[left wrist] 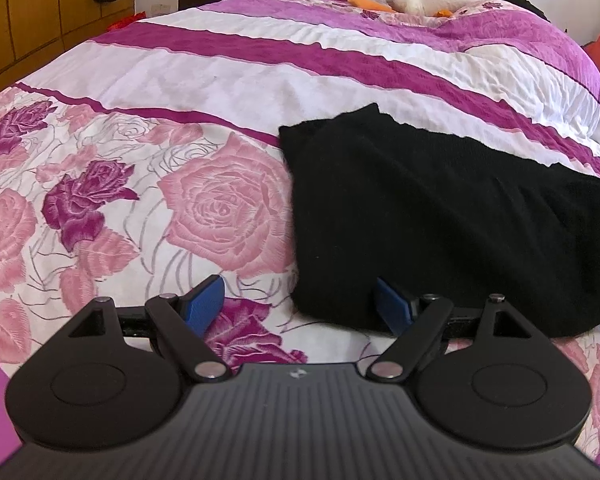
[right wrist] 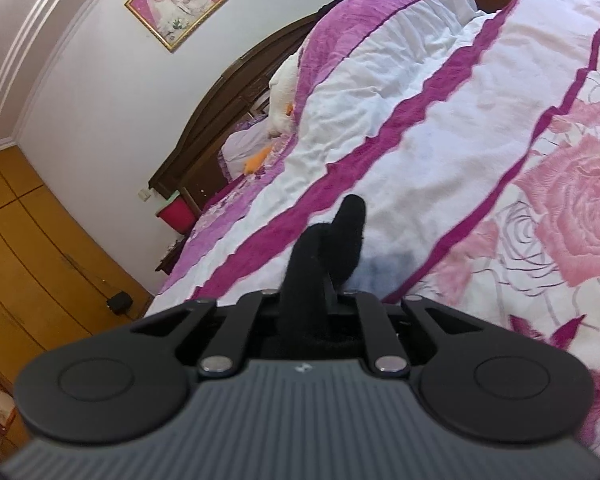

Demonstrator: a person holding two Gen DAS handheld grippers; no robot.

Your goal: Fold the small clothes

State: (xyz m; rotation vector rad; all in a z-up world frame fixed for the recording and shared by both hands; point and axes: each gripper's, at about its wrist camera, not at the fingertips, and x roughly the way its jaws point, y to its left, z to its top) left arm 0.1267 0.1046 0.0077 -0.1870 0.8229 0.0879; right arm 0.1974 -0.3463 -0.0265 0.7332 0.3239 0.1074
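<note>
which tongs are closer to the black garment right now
Right. The right tongs are shut on a fold of the black garment. The left tongs hang open at its near edge, gripping nothing.

White walls, wooden wardrobes, dark headboard — framed picture above (daylit) — rose-patterned bedspread.

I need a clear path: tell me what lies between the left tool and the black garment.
Nothing: in the left wrist view the left tool stands open over the black garment's near corner, only bedspread beneath.
</note>
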